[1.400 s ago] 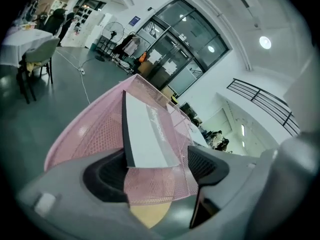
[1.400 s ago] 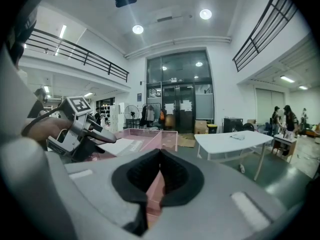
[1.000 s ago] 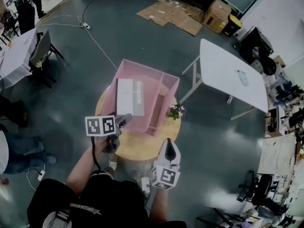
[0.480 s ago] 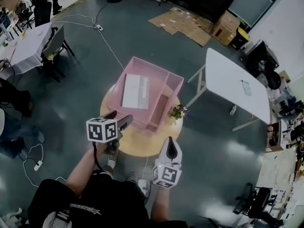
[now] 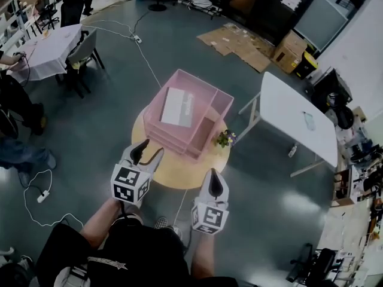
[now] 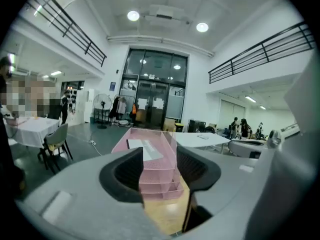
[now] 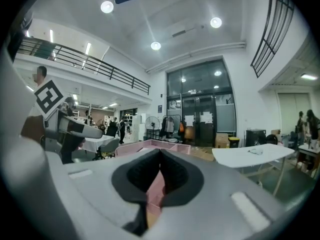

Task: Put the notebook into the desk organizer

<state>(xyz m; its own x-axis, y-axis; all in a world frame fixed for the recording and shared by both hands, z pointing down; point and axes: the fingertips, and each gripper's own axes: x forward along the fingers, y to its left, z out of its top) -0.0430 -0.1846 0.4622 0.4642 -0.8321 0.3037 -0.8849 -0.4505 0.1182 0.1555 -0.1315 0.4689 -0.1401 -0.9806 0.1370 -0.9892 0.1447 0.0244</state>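
The pink mesh desk organizer [image 5: 210, 98] stands on a round wooden table [image 5: 173, 175]. A white notebook [image 5: 178, 107] with a dark spine lies flat in its large compartment. My left gripper [image 5: 146, 154] hovers over the table's near edge, short of the organizer; its jaws are closing with a gap and nothing between them. In the left gripper view the organizer [image 6: 156, 176] and notebook [image 6: 150, 151] show past the left gripper [image 6: 160, 174]. My right gripper [image 5: 215, 187] is shut and empty near the table's front right. The right gripper view shows that gripper [image 7: 160, 156] shut, with the organizer [image 7: 167, 145] beyond.
A small pot of flowers [image 5: 224, 139] stands on the table right of the organizer. A white folding table [image 5: 296, 112] stands to the right, a cloth-covered table [image 5: 51, 49] with chairs at far left. Cardboard sheets [image 5: 239, 40] and cables [image 5: 36, 196] lie on the floor.
My left gripper has drawn back from the organizer toward me and its jaws have narrowed. The notebook stays in the organizer. The right gripper has barely moved.
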